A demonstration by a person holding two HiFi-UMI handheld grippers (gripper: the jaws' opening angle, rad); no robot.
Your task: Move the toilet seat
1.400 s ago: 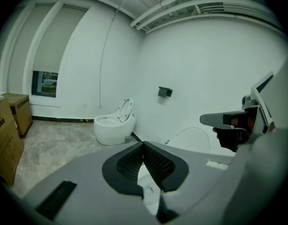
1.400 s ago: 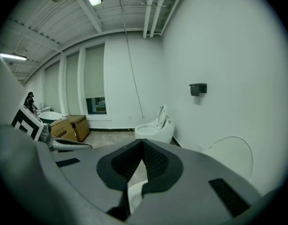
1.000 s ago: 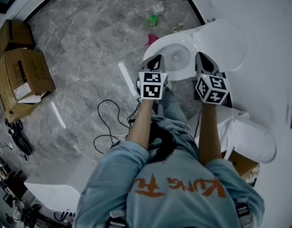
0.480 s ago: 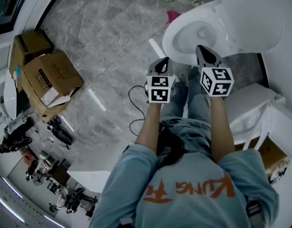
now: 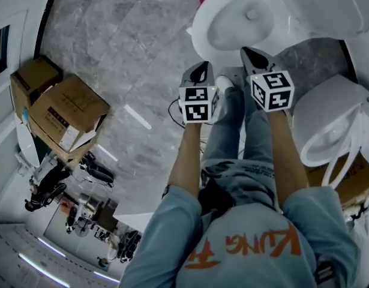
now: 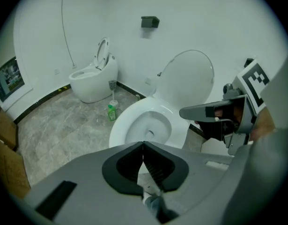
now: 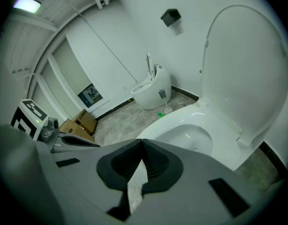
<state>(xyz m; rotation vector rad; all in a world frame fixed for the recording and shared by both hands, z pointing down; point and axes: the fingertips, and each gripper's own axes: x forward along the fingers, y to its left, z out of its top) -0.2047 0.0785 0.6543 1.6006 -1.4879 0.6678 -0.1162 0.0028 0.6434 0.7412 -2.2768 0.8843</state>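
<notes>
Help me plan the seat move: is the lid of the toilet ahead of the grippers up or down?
Up. The lid stands upright behind the bowl, whose inside shows in both gripper views.

A sanitary-ware storeroom or showroom: several toilets (image 5: 232, 23), cardboard boxes (image 5: 70, 116), marble floor (image 5: 124, 53).

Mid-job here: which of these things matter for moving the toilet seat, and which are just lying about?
For the job: toilet seat, raised; toilet bowl below it; left gripper and right gripper, both shut and empty.

Lying about: cardboard boxes; green bottle; second toilet by the far wall; black box on the wall.
</notes>
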